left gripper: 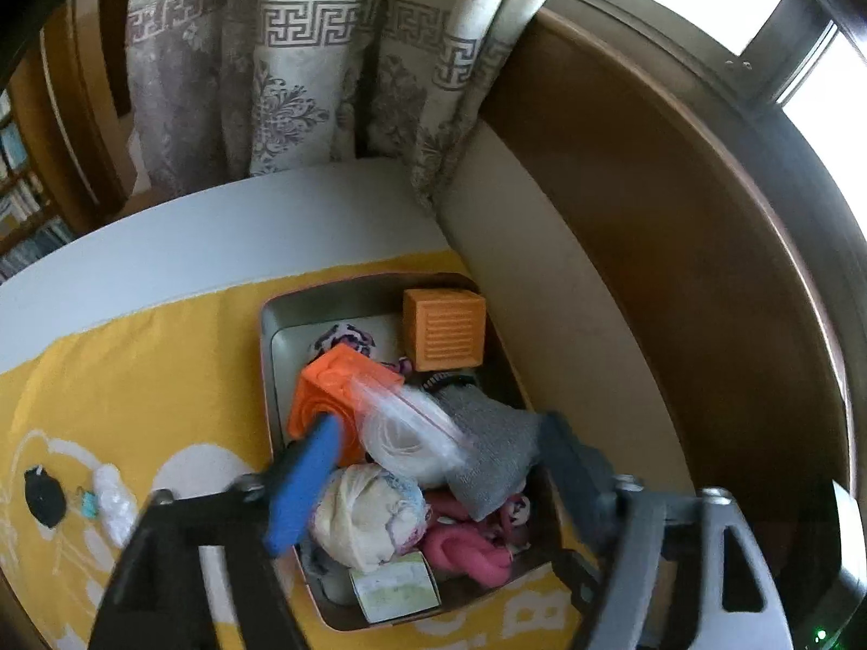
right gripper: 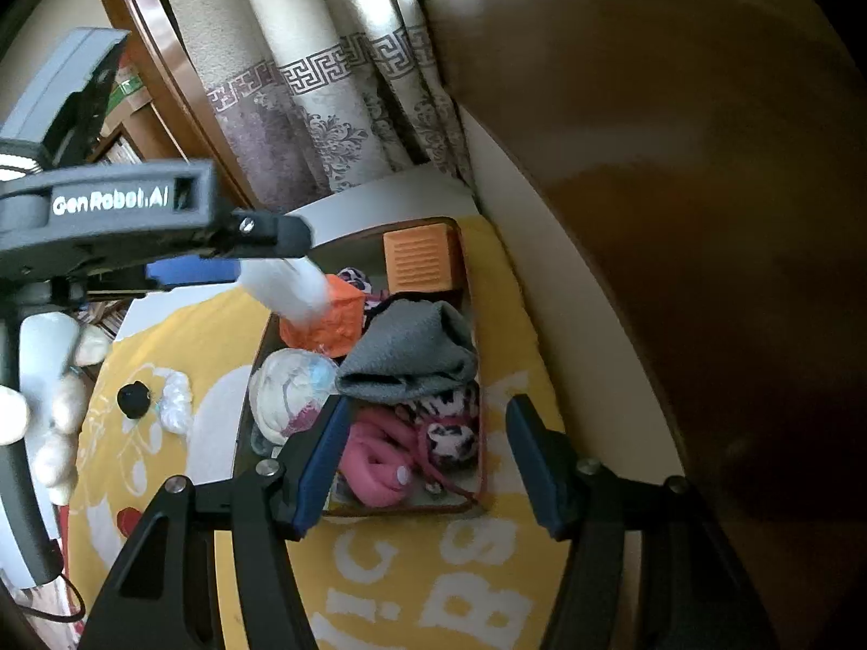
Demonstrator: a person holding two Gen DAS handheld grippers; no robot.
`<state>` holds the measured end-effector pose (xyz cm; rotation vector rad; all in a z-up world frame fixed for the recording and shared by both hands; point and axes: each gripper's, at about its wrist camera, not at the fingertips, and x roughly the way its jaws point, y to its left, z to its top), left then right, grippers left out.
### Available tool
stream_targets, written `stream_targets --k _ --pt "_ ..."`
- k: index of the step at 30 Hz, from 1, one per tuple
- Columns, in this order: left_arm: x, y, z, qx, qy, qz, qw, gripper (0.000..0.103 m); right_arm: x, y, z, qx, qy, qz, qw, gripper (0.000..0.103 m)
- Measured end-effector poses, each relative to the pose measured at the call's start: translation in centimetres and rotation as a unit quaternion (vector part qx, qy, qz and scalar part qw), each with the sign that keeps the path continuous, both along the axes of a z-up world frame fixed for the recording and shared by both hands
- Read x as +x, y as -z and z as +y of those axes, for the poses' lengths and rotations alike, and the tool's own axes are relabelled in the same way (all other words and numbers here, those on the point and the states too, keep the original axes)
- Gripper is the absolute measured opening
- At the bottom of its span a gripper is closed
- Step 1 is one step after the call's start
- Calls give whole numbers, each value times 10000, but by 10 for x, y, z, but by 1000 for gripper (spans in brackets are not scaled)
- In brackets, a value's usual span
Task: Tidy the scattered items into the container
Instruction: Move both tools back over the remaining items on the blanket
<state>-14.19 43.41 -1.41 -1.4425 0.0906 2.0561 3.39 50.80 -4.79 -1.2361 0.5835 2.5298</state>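
A grey-lined container [left gripper: 266, 357] sits on a yellow cloth [left gripper: 135, 379], holding two orange cubes [left gripper: 444, 330], a grey cloth [left gripper: 493, 449], a rolled white cloth [left gripper: 368, 514] and a pink item [left gripper: 466, 547]. My left gripper [left gripper: 439, 425] hangs open over it. A clear zip bag [left gripper: 401, 428] lies between its fingers, touching neither pad. In the right wrist view the bag [right gripper: 287, 287] is a white blur under the left tool's grey housing [right gripper: 108, 200]. My right gripper [right gripper: 428, 406] stands open above the container's near end [right gripper: 401, 512], with nothing held.
A black round item [left gripper: 43, 493] and a small white plastic bundle [left gripper: 114, 498] lie on the cloth left of the container. A padded wall [left gripper: 569, 298] runs close along its right side. Curtains [left gripper: 303, 81] hang behind. A white-gloved hand [right gripper: 54, 411] shows at the left.
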Motion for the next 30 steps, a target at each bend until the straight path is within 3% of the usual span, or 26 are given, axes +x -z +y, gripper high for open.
stream_targets --k 7,14,30 --pt "-1 -2 -19 2 -208 -16 9998 80 0 -1 -6 -53 -107 32 9999 64" --pt "-5 -8 -65 -20 -600 18 9982 80 -8 -6 -25 -65 -379 94 9992 64" --pt "-8 -10 -226 -82 -1720 -84 9850 80 -37 -15 -106 -204 -1081 157 9938 64"
